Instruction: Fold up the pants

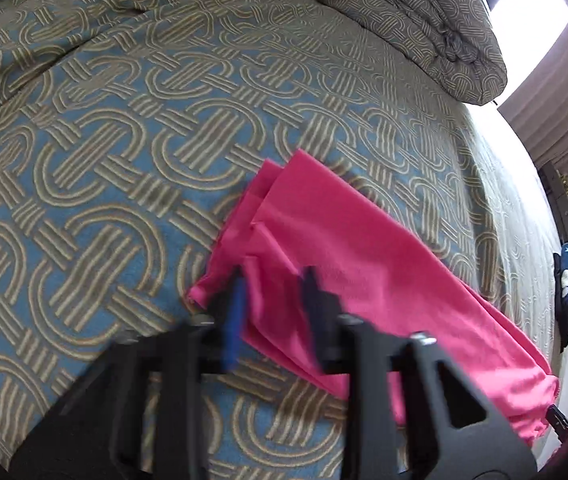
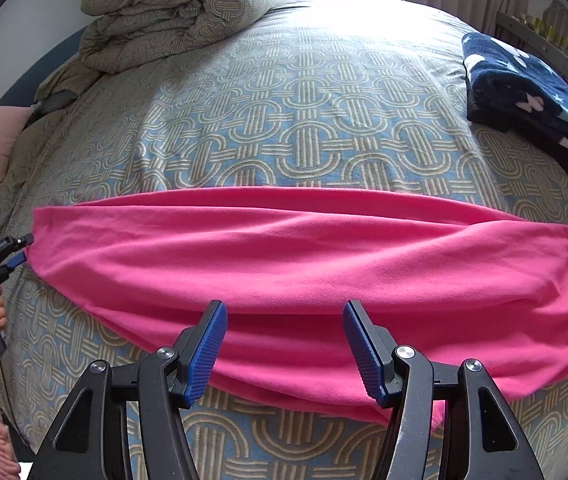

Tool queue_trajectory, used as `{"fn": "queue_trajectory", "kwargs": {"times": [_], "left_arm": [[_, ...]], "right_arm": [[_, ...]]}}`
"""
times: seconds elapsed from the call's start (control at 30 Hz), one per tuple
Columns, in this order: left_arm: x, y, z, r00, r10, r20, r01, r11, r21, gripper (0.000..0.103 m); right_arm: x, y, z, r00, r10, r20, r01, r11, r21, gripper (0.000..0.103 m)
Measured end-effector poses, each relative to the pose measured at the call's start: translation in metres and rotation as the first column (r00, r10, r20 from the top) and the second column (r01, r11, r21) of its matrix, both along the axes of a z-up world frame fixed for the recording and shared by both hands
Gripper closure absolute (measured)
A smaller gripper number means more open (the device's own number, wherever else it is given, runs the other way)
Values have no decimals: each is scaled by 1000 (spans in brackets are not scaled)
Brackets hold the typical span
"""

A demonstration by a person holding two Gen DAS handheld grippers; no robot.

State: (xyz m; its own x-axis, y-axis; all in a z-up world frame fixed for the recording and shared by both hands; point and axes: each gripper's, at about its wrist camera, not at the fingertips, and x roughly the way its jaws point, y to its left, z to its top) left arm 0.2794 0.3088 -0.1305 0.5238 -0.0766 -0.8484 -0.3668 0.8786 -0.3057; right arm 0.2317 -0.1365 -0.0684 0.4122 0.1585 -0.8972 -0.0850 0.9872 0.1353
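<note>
Lying across the big patterned bed (image 2: pixel 304 120), the pink pants (image 2: pixel 304 264) are stretched long and already folded leg on leg, so they look ready for another fold. The cloth looks soft, a bit wrinkly, with a bunched waistband on the right. The right gripper (image 2: pixel 284 344) hovers wide open over the near edge. The left gripper (image 1: pixel 272 300) sits open at the leg ends.
</note>
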Motion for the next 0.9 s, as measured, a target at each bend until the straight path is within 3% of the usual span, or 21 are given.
{"fn": "queue_trajectory", "kwargs": {"times": [0.1, 0.17, 0.27, 0.33, 0.37, 0.5, 0.57, 0.6, 0.67, 0.77, 0.9], "left_arm": [[-18, 9, 30, 989, 38, 146, -23, 995, -102, 95], [-27, 10, 51, 978, 24, 208, -12, 998, -58, 95], [-17, 19, 40, 992, 54, 110, -62, 996, 69, 96], [-10, 30, 23, 993, 109, 33, -114, 971, 209, 96], [-10, 36, 14, 992, 126, 5, -124, 969, 214, 96], [-33, 56, 7, 985, 171, 38, -172, 985, 20, 96], [-38, 48, 10, 989, 144, 42, -145, 989, 20, 88], [-39, 42, 10, 991, 127, 41, -128, 991, 21, 75], [-40, 33, 10, 993, 108, 40, -109, 994, 19, 63], [-33, 10, 19, 996, 60, 61, -61, 998, 14, 63], [-14, -35, 36, 990, -104, 92, 99, 993, 59, 63]], "right_arm": [[3, -1, 0, 1000, -13, -3, 13, 1000, -1, 42], [3, 0, 0, 1000, -12, 1, 12, 1000, -2, 42], [5, 3, -3, 1000, -5, -6, 5, 1000, -4, 42], [5, 6, -4, 1000, 1, -7, -1, 1000, 10, 42], [4, 7, -4, 1000, 8, -5, -8, 1000, 15, 42], [-1, 9, -3, 999, 38, 6, -38, 999, -16, 42], [0, 3, -3, 1000, 26, 7, -25, 999, -27, 42], [1, -1, -4, 1000, 10, 2, -10, 1000, -22, 42], [5, -11, -5, 999, -30, -10, 30, 1000, 3, 42], [6, -21, -5, 998, -60, -10, 60, 998, 13, 42], [12, -33, -5, 998, -59, 8, 59, 997, -53, 42]]}}
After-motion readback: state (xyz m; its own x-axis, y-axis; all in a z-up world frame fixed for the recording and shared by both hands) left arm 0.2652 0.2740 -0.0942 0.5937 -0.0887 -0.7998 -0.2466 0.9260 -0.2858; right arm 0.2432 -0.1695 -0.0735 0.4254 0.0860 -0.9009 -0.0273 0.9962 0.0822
